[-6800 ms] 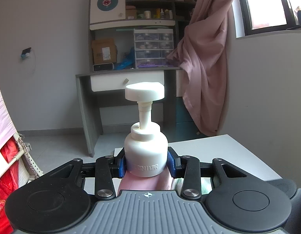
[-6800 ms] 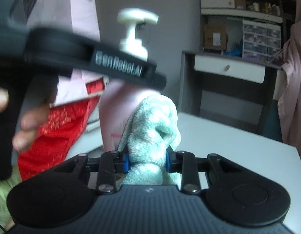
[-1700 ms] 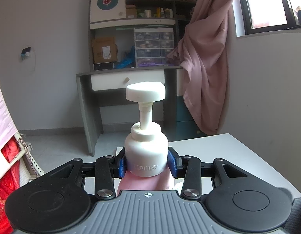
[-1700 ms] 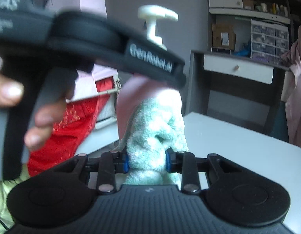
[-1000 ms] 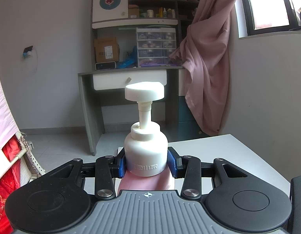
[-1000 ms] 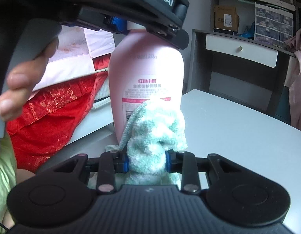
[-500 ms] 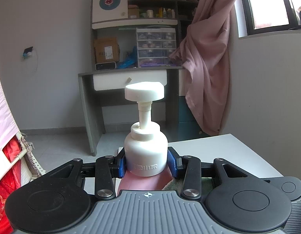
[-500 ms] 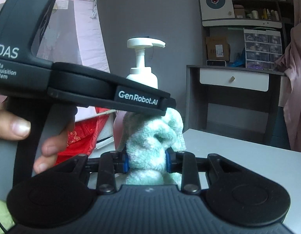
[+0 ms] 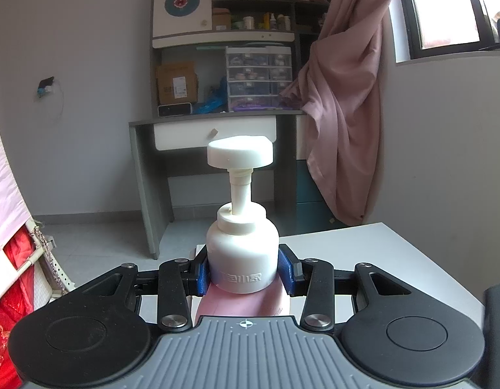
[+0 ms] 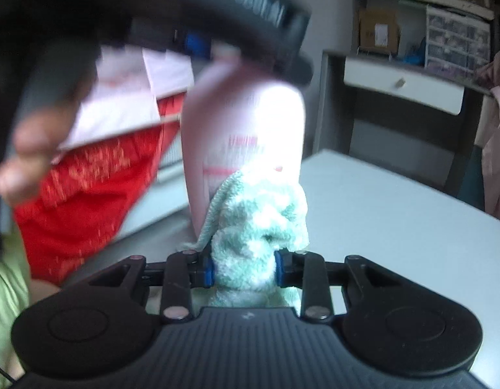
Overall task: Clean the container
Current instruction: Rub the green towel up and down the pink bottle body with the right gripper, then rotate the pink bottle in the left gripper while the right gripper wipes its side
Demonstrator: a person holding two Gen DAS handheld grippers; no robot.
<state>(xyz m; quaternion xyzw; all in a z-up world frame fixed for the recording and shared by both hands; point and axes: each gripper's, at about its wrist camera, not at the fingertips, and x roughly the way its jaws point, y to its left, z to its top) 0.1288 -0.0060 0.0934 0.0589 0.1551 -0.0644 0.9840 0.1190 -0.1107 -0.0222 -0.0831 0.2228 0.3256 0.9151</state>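
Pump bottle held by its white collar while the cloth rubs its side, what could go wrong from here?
1. The left tool grips only the pump bottle at its smooth collar; sideways rubbing might twist it loose.
2. The cloth is bunched in the right tool; hard plastic could scrape the label.

Left wrist view is sharply rendered, lit by daylight from the window (image 9: 444,9); edges are bowed by fisheye. Right wrist view is motion-blurred, with glare blown out on the pink bottle (image 10: 250,123).

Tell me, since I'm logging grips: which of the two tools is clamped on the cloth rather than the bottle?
The right tool: it pinches the mint-green towel. The left tool grips the pink pump bottle by its white collar.
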